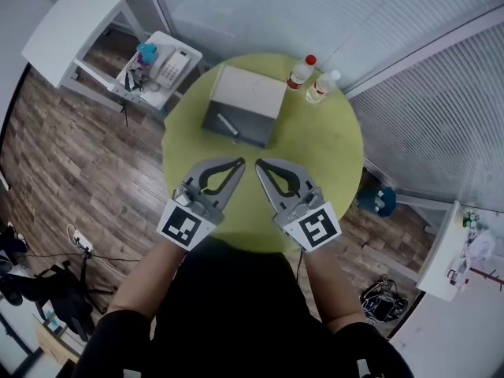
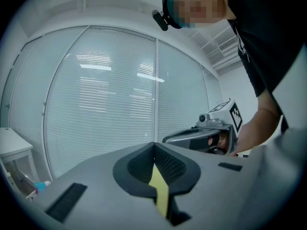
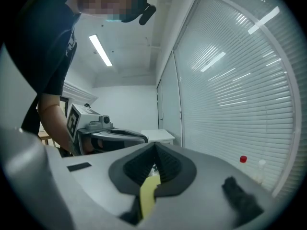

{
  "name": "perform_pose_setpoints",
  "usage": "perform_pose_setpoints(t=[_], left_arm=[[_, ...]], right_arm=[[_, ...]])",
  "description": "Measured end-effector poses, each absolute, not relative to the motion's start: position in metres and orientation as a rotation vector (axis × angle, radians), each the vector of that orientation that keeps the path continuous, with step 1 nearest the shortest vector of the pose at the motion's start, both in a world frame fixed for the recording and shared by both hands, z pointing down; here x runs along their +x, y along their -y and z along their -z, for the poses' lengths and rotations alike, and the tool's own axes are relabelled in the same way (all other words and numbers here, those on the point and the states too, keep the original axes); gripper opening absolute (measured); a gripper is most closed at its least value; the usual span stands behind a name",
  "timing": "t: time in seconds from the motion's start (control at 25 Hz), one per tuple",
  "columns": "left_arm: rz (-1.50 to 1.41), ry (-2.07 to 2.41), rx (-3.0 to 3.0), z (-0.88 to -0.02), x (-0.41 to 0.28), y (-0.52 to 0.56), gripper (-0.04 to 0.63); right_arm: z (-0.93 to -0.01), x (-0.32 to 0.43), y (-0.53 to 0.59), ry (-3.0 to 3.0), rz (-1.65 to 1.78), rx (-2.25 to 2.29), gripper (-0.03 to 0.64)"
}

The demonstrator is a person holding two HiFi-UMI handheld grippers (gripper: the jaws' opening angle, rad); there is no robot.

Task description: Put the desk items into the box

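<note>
The left gripper (image 1: 239,163) and right gripper (image 1: 261,164) both have their jaws pressed together on nothing. They sit side by side at frame centre over the round green table (image 1: 335,152). Just above them sits the grey box (image 1: 257,130), with a slim pale item (image 1: 227,124) in it. A red-capped bottle (image 1: 300,72) and a white-capped bottle (image 1: 322,86) stand at its upper right.

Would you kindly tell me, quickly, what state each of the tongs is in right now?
Left tongs: closed, holding nothing.
Right tongs: closed, holding nothing.
</note>
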State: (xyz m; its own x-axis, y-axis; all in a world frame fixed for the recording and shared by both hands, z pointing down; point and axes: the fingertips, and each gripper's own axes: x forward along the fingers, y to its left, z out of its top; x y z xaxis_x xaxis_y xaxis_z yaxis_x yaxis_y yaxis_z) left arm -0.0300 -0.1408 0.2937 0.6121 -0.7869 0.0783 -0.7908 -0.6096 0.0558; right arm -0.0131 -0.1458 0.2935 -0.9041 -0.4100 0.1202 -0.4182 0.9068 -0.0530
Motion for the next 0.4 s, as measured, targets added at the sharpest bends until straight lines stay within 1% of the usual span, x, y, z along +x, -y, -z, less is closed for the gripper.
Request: perform_pose_setpoints(t=[0.4], left_arm=[[-0.071,1.348,2.755,-0.2945,-0.0326,0.1414,0.012]], right_arm=[[-0.2899,-0.0153,0.146,2.972,-0.127,0.66,0.017]])
